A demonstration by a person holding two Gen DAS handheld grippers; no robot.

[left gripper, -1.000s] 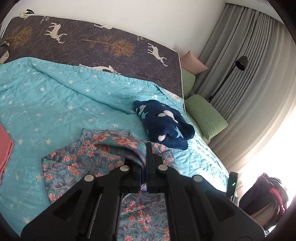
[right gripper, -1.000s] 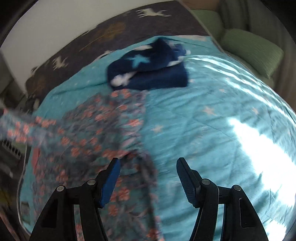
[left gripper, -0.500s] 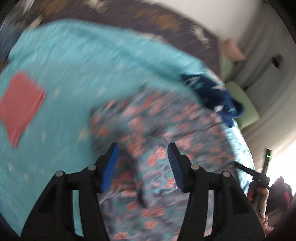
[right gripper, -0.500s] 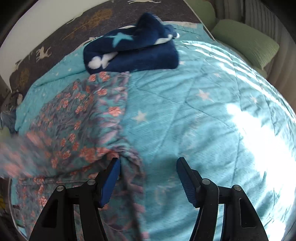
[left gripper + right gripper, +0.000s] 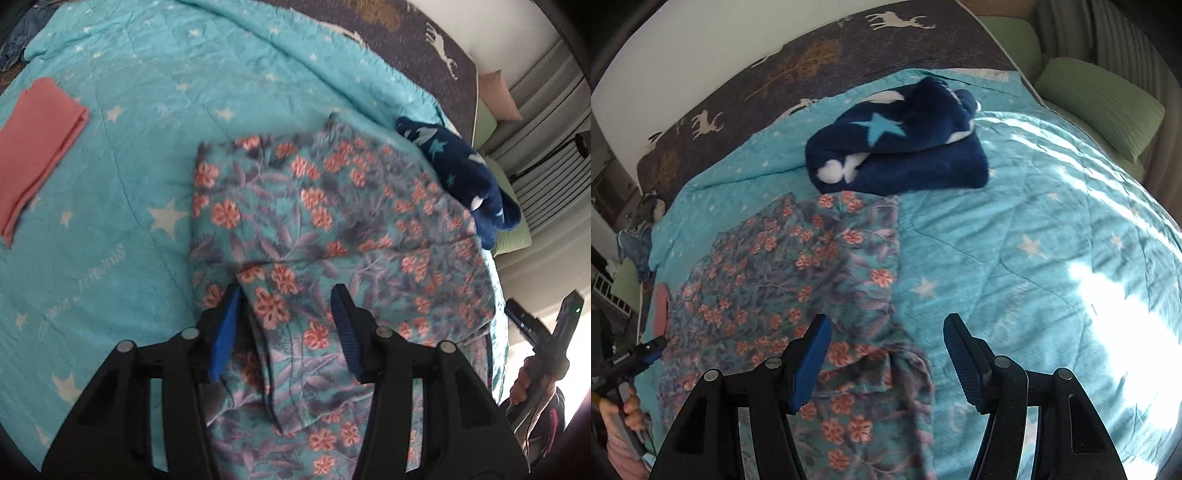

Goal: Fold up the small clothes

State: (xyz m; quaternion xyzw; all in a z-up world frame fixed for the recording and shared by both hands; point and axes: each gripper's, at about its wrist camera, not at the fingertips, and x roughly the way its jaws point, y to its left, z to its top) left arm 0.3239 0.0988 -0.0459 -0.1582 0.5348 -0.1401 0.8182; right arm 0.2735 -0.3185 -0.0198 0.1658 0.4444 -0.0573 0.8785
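Observation:
A teal floral garment (image 5: 332,221) with pink flowers lies spread on the turquoise star quilt (image 5: 129,110), with one part folded over itself. My left gripper (image 5: 286,314) is open and empty just above its near left part. In the right wrist view the same garment (image 5: 783,273) lies left of centre. My right gripper (image 5: 886,354) is open and empty over its near right edge. The left gripper also shows at the left edge of the right wrist view (image 5: 646,352).
A folded pink cloth (image 5: 33,155) lies at the left on the quilt. A navy star-print fleece (image 5: 897,144) sits just behind the floral garment. Green cushions (image 5: 1100,99) and grey curtains stand at the right, a dark deer-print sheet (image 5: 812,59) behind.
My left gripper opened and let go of the floral fabric, which now lies folded on the quilt. The right gripper stayed open and shifted slightly over the garment's edge.

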